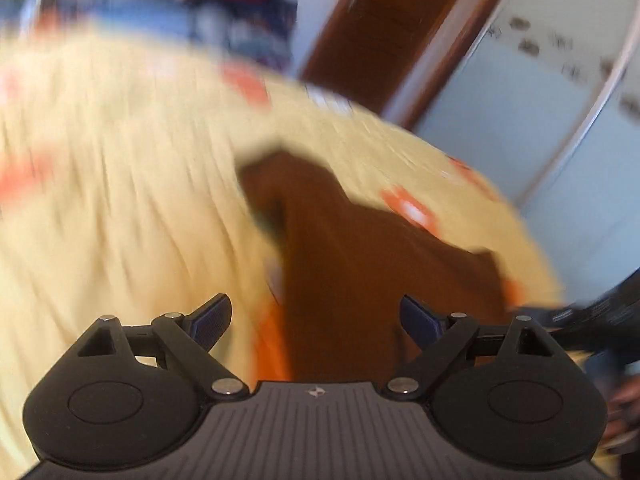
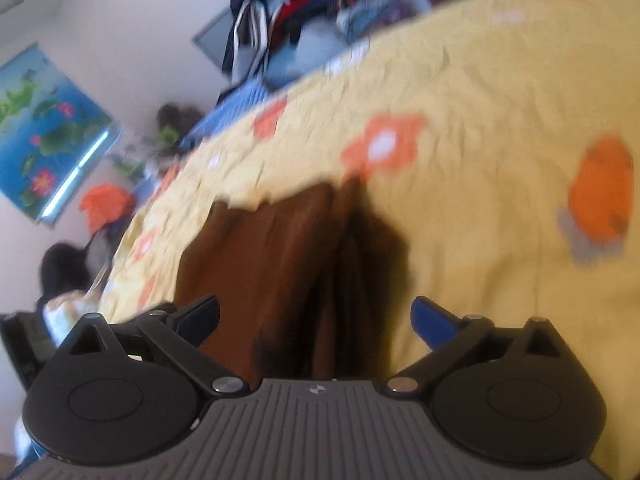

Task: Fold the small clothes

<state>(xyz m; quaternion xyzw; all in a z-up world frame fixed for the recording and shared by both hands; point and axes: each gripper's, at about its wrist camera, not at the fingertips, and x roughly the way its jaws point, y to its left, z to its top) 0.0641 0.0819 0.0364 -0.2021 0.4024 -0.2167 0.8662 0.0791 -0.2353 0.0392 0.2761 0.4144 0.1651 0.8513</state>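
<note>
A brown garment point(image 1: 360, 264) lies on a yellow bedspread point(image 1: 120, 184) with orange flowers. In the left wrist view, which is blurred, my left gripper point(image 1: 316, 316) is open just above the garment's near end, nothing pressed between its fingers. In the right wrist view the same brown garment point(image 2: 280, 264) stretches away from me in folds. My right gripper point(image 2: 316, 318) stands wide open over its near edge, and the cloth lies loose between the jaws without being pinched.
The yellow bedspread point(image 2: 480, 120) fills most of both views. A heap of clothes point(image 2: 304, 12) sits at the bed's far end. A brown door point(image 1: 384, 20) and pale wardrobe panels point(image 1: 520, 112) stand beyond the bed. A person point(image 2: 64, 280) sits at the left bedside.
</note>
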